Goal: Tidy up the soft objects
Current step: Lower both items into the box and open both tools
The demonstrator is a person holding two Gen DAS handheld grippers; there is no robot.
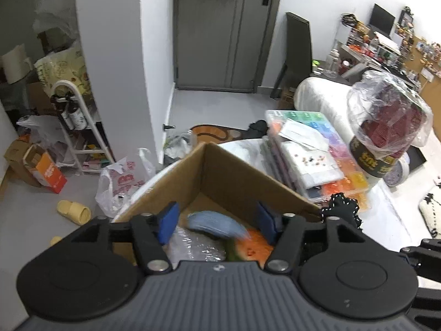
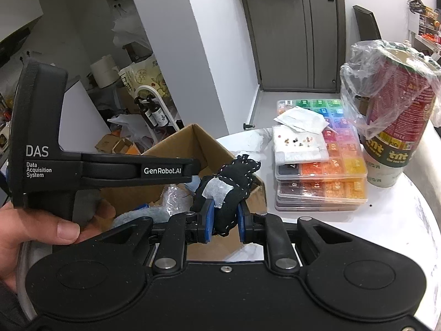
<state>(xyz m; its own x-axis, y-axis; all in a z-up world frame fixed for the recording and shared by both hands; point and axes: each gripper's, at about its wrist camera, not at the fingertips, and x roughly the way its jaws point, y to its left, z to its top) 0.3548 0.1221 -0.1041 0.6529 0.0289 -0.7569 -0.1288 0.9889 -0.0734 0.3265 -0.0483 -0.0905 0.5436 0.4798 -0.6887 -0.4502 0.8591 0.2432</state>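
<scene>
An open cardboard box (image 1: 228, 176) stands on the white round table (image 2: 391, 215). My left gripper (image 1: 217, 222) is open above the box, and a blurred blue soft object (image 1: 215, 222) lies below between its fingers. Orange and green soft things (image 1: 253, 248) and a clear plastic wrap lie inside the box. My right gripper (image 2: 224, 220) is shut on a black stitched soft toy (image 2: 234, 182) with a white tag, held over the box's right edge (image 2: 256, 190). The toy also shows in the left wrist view (image 1: 341, 207).
A stack of colourful bead organizer cases (image 2: 319, 165) sits to the right of the box. A plastic-wrapped red can (image 2: 397, 110) stands on a cup beyond it. The floor at left holds bags, boxes and a slipper (image 1: 73, 211).
</scene>
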